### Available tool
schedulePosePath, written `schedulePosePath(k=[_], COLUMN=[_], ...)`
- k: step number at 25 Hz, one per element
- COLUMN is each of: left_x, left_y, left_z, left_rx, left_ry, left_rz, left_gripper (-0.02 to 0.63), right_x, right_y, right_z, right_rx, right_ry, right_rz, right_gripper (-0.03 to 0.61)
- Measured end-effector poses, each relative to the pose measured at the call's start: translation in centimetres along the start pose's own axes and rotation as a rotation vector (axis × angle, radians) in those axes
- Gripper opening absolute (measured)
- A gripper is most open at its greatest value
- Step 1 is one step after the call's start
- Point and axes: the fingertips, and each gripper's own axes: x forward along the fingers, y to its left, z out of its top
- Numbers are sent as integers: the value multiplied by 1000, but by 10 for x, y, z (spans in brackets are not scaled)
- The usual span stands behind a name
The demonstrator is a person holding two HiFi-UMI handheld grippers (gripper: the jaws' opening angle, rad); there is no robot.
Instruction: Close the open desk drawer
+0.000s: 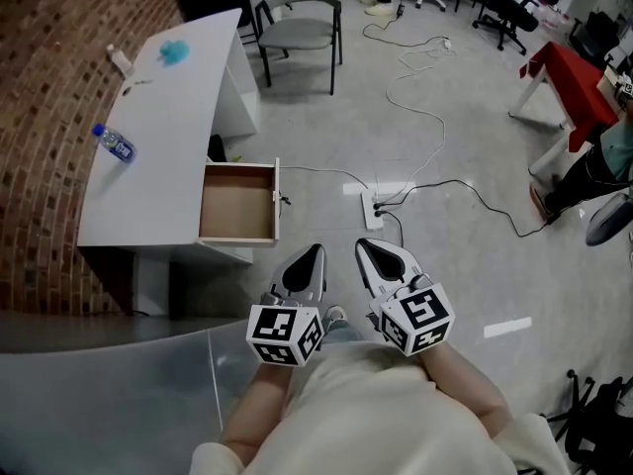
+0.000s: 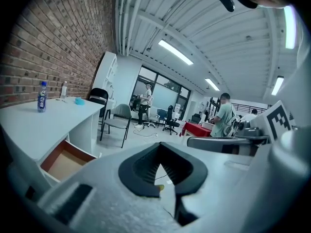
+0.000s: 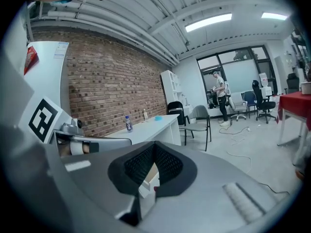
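The white desk [image 1: 158, 137] stands at the left along the brick wall. Its drawer [image 1: 237, 206] is pulled out toward the right, wooden inside and empty, with its white front panel [image 1: 276, 201] facing the room. Both grippers hang over the floor just below the drawer's right end, apart from it. My left gripper [image 1: 316, 251] is shut with nothing in it, and my right gripper [image 1: 365, 243] beside it is shut and empty too. In the left gripper view the shut left gripper [image 2: 159, 145] points past the open drawer [image 2: 63, 161]. The right gripper view looks over the shut right gripper [image 3: 154, 145] toward the desk [image 3: 150, 127].
A water bottle [image 1: 114, 143] and a blue object [image 1: 174, 52] lie on the desk. A power strip [image 1: 373, 209] with cables lies on the floor right of the drawer. A grey chair [image 1: 302, 23] stands behind, with a red table [image 1: 579, 77] and a person [image 1: 603, 166] at right.
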Motion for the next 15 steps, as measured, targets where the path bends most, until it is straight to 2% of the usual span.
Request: schedulePosePath(k=[8,15], left_x=[5,-3], left_y=[48,69], left_z=[4,-8], left_rx=[-20,-55], left_ry=[5,3], left_rz=[28,76], left_gripper=[6,6], right_x=[37,55], right_y=[14,23], right_z=[-4,-17], right_rx=[-4,17], right_ry=[24,48], right_rz=[26,78], right_gripper=[5,5])
